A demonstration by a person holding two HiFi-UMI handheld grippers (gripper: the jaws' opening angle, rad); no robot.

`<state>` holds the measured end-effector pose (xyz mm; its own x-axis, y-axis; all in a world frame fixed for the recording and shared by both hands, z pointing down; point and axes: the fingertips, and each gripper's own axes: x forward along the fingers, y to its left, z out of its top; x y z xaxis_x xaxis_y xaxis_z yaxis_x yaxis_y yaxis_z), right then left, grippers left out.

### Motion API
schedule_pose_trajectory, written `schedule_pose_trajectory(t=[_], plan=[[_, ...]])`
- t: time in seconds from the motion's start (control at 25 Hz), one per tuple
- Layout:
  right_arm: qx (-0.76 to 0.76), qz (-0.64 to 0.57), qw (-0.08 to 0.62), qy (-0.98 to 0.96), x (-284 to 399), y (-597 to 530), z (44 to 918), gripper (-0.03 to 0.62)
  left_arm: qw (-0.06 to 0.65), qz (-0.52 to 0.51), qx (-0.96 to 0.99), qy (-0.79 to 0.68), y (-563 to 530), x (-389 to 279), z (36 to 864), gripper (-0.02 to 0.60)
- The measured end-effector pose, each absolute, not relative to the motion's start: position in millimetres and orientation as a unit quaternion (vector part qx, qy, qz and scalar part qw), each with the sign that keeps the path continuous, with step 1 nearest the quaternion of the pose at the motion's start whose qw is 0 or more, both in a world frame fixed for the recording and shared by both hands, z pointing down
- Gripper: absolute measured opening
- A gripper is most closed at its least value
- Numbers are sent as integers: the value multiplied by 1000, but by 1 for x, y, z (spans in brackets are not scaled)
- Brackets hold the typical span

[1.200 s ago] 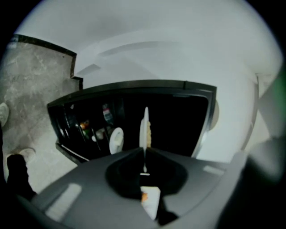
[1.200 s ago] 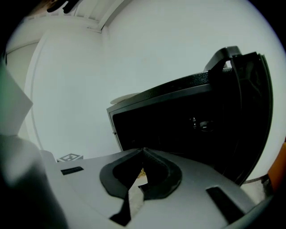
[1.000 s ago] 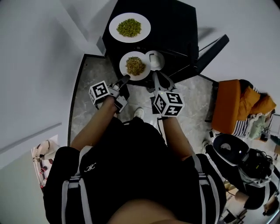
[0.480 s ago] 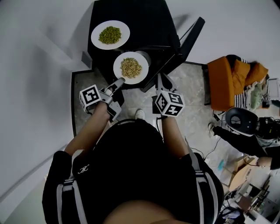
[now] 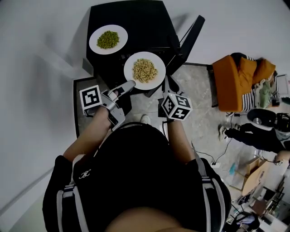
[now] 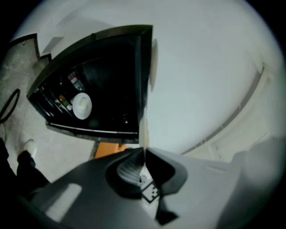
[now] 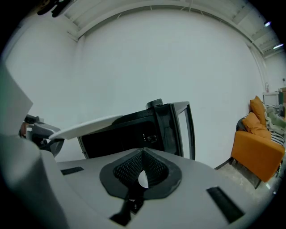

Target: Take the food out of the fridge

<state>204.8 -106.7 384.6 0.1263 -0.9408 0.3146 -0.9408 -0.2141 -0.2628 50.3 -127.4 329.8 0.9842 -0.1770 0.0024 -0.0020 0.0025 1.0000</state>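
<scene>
No lettering, label or number is legible anywhere.

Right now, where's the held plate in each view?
Head view: plate at centre, in the left gripper's tip.
Left gripper view: plate edge-on, a thin line between the jaws.
Right gripper view: plate edge-on, left of centre.
Shared landmark: black fridge behind it.

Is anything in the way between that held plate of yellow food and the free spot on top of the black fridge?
Nothing visible does. The left gripper holds the plate of yellow food by its rim at the front edge of the fridge top, which is bare beside the plate of green food.
</scene>
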Motion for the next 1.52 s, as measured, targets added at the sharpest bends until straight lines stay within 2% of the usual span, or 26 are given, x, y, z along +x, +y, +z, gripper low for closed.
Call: schedule_pose_trajectory(t=[0.2,0.52,0.92,1.52], plan=[[-747,-208,2,632,207,-106,383,0,694,-72,715,-47,-125,62,302,12],[-739,-212,5,639,214,-115,380,0,668,-86,732,-98,-175,83,302,12],[-722,-212,0,659,201,-106,388,0,677,-136,710,-139,-208,91,314,12],[-711,-220,-6,668,217,-111,392,0,678,-174,689,-188,-242,117,315,17]])
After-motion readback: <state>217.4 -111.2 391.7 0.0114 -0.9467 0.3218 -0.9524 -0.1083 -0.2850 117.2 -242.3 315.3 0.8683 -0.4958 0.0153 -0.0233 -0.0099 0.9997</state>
